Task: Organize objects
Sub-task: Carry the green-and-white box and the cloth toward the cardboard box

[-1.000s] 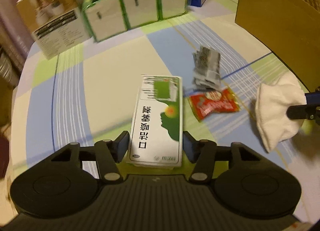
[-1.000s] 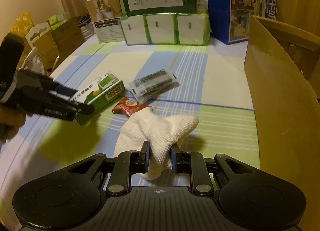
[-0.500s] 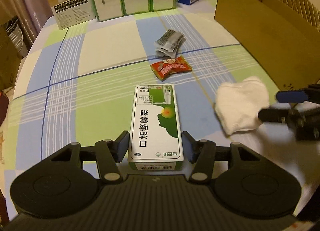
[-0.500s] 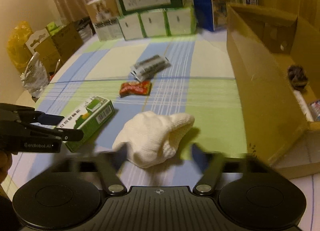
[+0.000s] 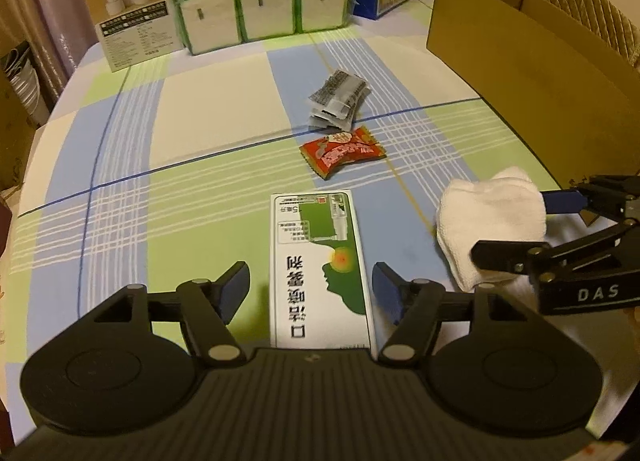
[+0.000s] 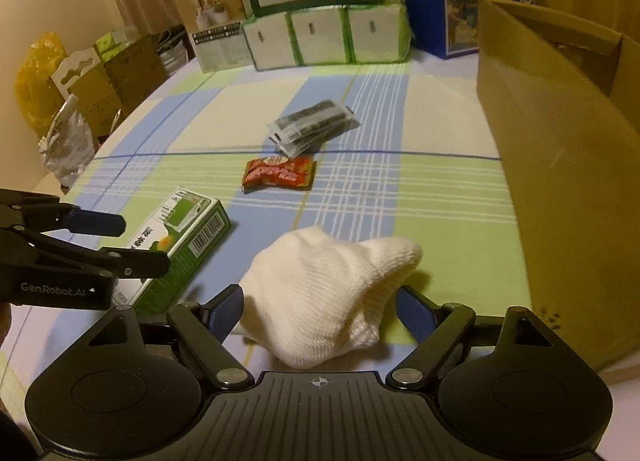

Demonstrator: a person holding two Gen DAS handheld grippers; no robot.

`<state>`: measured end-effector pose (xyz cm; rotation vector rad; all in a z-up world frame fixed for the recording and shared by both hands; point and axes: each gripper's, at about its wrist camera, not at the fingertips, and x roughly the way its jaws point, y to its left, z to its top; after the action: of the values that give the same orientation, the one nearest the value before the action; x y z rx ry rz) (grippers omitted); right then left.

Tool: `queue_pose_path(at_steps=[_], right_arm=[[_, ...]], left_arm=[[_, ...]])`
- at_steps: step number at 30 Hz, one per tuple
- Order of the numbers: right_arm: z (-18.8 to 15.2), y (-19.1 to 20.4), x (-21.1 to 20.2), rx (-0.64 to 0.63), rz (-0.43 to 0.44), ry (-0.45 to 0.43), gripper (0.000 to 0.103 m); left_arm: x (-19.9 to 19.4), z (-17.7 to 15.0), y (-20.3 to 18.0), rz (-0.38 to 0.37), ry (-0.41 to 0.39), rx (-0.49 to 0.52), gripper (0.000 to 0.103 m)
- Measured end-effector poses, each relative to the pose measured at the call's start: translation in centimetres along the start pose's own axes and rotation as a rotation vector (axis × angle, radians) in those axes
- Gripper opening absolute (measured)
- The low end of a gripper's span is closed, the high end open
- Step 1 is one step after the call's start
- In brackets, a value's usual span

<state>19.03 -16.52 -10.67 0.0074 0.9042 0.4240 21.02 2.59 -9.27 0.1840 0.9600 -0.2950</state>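
A green-and-white carton (image 5: 320, 261) lies flat on the checked tablecloth between the fingers of my left gripper (image 5: 310, 285), which is open with a gap on each side. A white sock (image 6: 328, 293) rests in a heap on the cloth between the spread fingers of my right gripper (image 6: 320, 309), which is open. The right wrist view shows the left gripper (image 6: 140, 243) straddling the near end of the carton (image 6: 180, 237). From the left wrist, the right gripper (image 5: 510, 226) brackets the sock (image 5: 488, 221).
A red snack packet (image 5: 342, 151) and grey sachets (image 5: 338, 99) lie mid-table. A tall open cardboard box (image 6: 560, 161) stands along the right edge. Tissue packs (image 5: 260, 9) and other boxes line the far edge. Bags stand beyond the left edge (image 6: 64, 141).
My right gripper opened and let go of the sock, which now lies on the cloth. The left gripper drew back along the carton, staying open.
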Motion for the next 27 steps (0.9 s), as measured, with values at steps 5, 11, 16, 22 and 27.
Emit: queue_pose_path(at_steps=[5,11,16,22,27], right_arm=[[0.2,0.1,0.6,-0.011,-0.013,0.003,0.062],[-0.1,0.7,0.7,-0.07,-0.013,0.013,0.044],[0.2,0.7,-0.5,-0.067,-0.026,0.002,0.026],[0.2,0.6,-3.8,-0.041,-0.046,-0.034,0.026],[-0.1,0.9,-7.5,-0.032,-0.056,-0.07,0.026]], left_arm=[[1.4,0.4,-0.5,0.003,0.012,0.028,0.062],[2.5,0.3,-1.0,0.034,0.038,0.047,0.052],[1.5,0.3,-1.3,0.032,0.042,0.023,0.051],[-1.8,0.0,-2.2,0.027,0.014,-0.018,0.051],[-4.8,-0.7,-3.6,0.015,-0.013,-0.044,0.051]])
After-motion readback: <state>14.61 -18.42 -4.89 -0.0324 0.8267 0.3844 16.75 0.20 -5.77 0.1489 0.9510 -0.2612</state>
